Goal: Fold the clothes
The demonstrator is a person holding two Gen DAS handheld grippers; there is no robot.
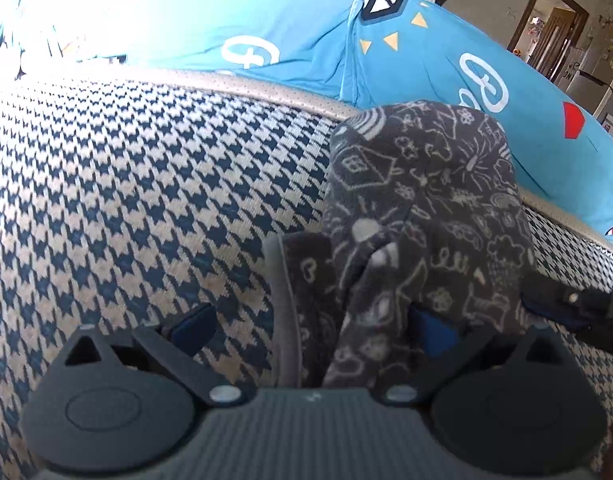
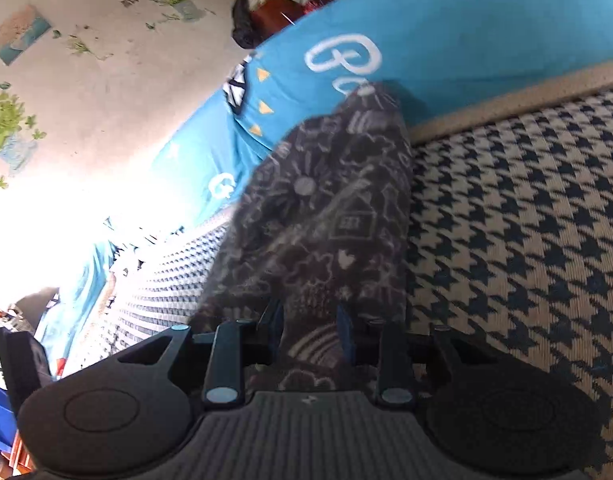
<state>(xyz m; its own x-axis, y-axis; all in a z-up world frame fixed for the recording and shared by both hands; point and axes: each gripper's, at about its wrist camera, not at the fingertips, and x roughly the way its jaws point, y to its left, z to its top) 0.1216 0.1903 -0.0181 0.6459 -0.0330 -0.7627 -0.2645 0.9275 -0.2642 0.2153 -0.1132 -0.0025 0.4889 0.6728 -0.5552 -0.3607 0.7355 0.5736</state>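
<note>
So on my left wrist feed, the left gripper (image 1: 312,326) is spread wide, with the dark grey doodle-print garment (image 1: 422,216) draped between the blue pads. The left pad (image 1: 194,326) sits clear of the cloth over bare houndstooth; the right pad (image 1: 434,332) is right up against the fabric, half buried in it. So that one's wide apart, not pinching anything as far as I can see. The garment rises in a bunched hump ahead of the fingers, lying on the houndstooth cover (image 1: 146,184) near its beige trim edge (image 1: 290,96), with the blue printed bedding (image 1: 306,40) behind.

The right wrist feed tells a different story: the right gripper (image 2: 310,330) has its pads drawn in much closer, with a strip of the same garment (image 2: 326,208) running straight between them. Looks like it's pinching the cloth.

Stuff only one view gives me: the left cam shows a doorway (image 1: 546,24) and a fridge (image 1: 598,76) far right, plus a dark bit of the other gripper (image 1: 578,304) poking in at the right edge. The right cam shows a wall with plant stickers (image 2: 10,120) and a pile of dark clothing (image 2: 266,4) up top beyond the bedding, and a big blown-out glare on the left.
</note>
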